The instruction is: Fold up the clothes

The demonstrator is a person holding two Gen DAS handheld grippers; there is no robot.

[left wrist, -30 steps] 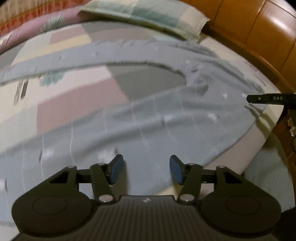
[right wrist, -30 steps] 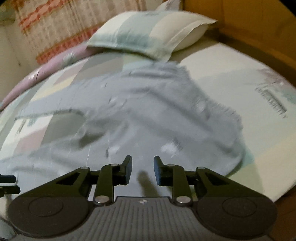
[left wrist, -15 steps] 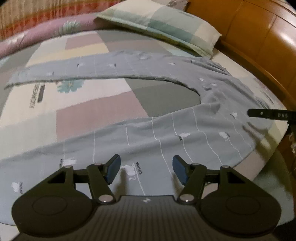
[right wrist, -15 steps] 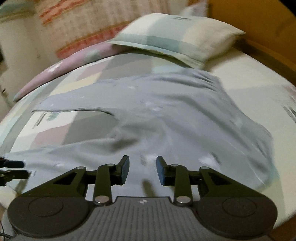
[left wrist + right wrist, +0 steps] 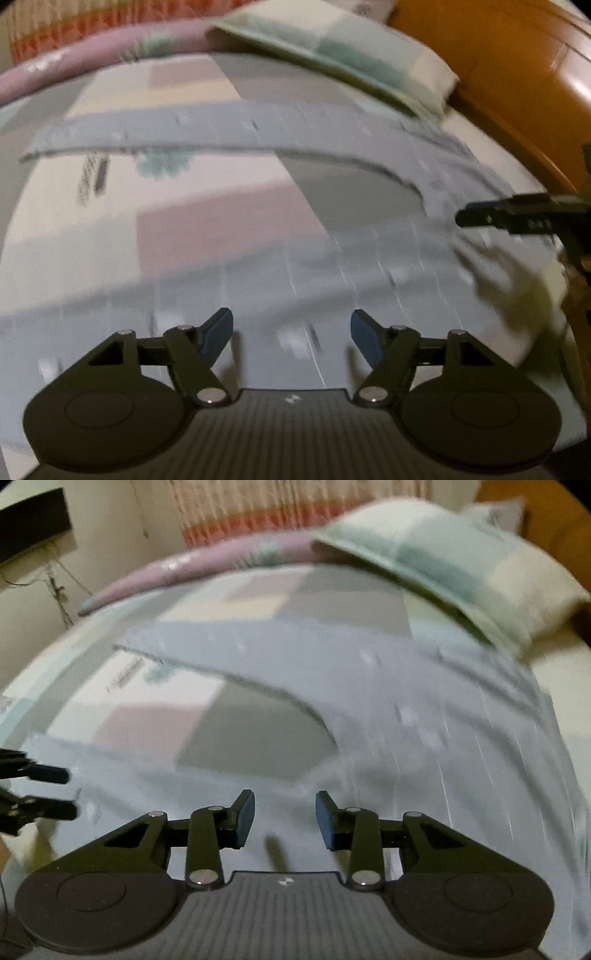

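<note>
A pair of grey-blue patterned trousers [image 5: 332, 258] lies spread flat on the bed, its two legs running left and the waist at the right. In the right wrist view the same trousers [image 5: 424, 720] fill the middle. My left gripper [image 5: 291, 334] hovers open over the near leg, nothing between its blue pads. Over the waist end my right gripper [image 5: 284, 818] is also open and empty. Its fingers [image 5: 491, 216] show at the right edge of the left wrist view. The left gripper's fingers [image 5: 48, 775] show at the left edge of the right wrist view. Both views are blurred.
The bed has a patchwork sheet [image 5: 184, 229]. A checked pillow [image 5: 351, 55] lies at the head beside a wooden headboard [image 5: 517, 92]. A pink rolled blanket [image 5: 184, 572] lies along the far side. The bed's edge drops off at the lower right.
Both grippers have shifted over the trousers and the views have become blurred. The right gripper's jaws have opened wider. The trousers lie as before.
</note>
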